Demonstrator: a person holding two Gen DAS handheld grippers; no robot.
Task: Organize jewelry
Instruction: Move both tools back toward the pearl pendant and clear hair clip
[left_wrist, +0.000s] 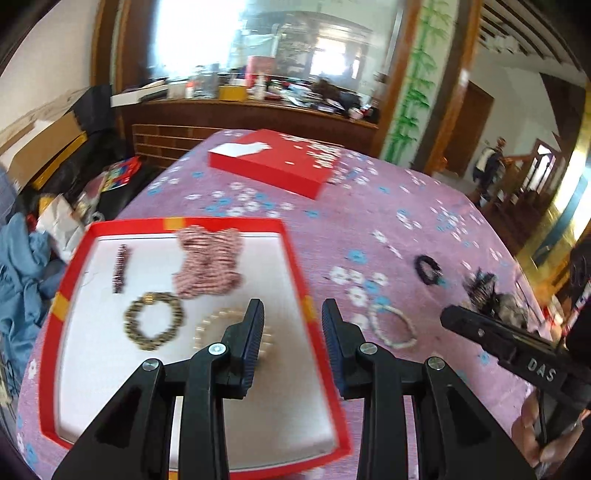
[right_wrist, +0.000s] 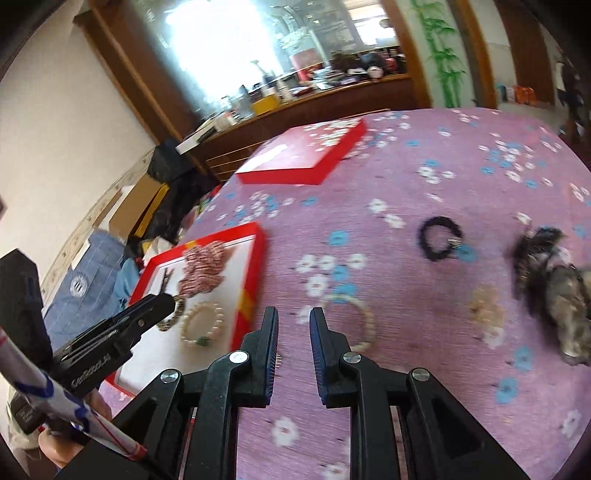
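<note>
Risk: white bead bracelet (right_wrist: 351, 321) lies flat on the purple flowered cloth (right_wrist: 424, 387), so a pinch from above could snag fabric or roll the beads away.
Risk 2: red box tray (left_wrist: 291, 258) has a raised rim; a dangling strand could catch on it and spill outside.
Risk 3: both claws sit near each other, so they could collide over the tray's 3 o'clock edge.
Left gripper (left_wrist: 293, 321): jaws part-open, nothing between them, hovering over that edge.
Right gripper (right_wrist: 293, 328): jaws narrowly apart, empty, just short of the white bracelet at its 12 o'clock.
In tray: pink-and-white beaded bundle (left_wrist: 208, 260), dark hair clip (left_wrist: 120, 267), bronze bead bracelet (left_wrist: 153, 321), pearl bracelet (right_wrist: 203, 325).
Still on cloth: white bracelet, black hair tie (right_wrist: 439, 238) at 1 o'clock of the right claw, dark tangled pile (right_wrist: 546, 280) at 3 o'clock.
Lid: red box lid (left_wrist: 277, 162) at 12 o'clock, well apart from the tray.
Hard to read: motion blur throughout; can't tell what the tangled pile holds. Left claw covers part of the pearl bracelet. Only fingers of the person's hands show at frame edges.
</note>
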